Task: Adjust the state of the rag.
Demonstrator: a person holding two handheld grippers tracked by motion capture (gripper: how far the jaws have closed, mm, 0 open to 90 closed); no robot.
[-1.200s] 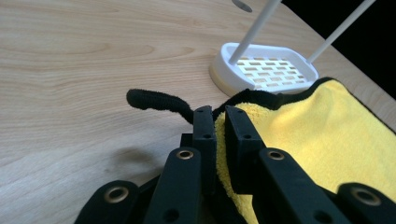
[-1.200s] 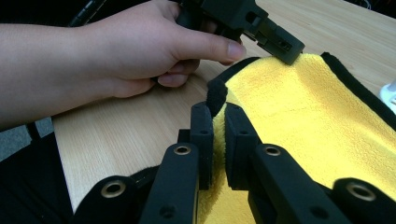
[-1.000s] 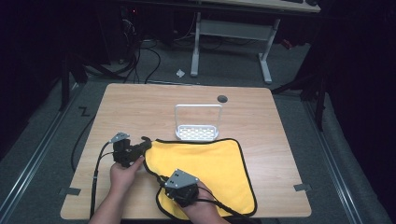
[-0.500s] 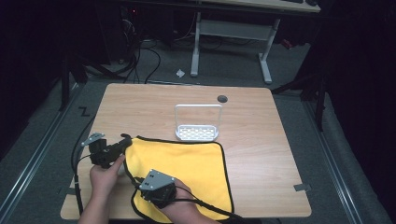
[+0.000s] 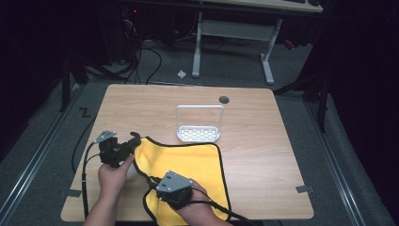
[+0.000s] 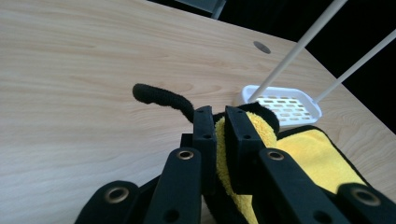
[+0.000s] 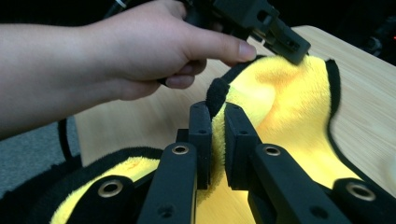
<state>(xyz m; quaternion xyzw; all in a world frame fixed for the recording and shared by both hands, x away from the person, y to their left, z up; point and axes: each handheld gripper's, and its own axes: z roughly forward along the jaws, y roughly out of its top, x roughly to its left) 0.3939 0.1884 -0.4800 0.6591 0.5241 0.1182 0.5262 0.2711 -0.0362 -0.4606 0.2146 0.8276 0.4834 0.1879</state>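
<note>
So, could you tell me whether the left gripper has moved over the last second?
Yes. The left gripper, shut on the yellow cloth, went left, away from the white rack, then partway back.

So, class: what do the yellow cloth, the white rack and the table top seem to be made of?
Cloth: soft fleecy fabric, likely microfibre, fuzzy nap, black stitched edging. Rack: probably glossy white plastic, moulded slotted base; its thin hoop could be coated wire. Table: pale wood or wood-look laminate, matte, visible grain.

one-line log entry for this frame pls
left gripper: shut on yellow cloth corner | right gripper: shut on cloth edge | white rack: behind cloth, untouched
</note>
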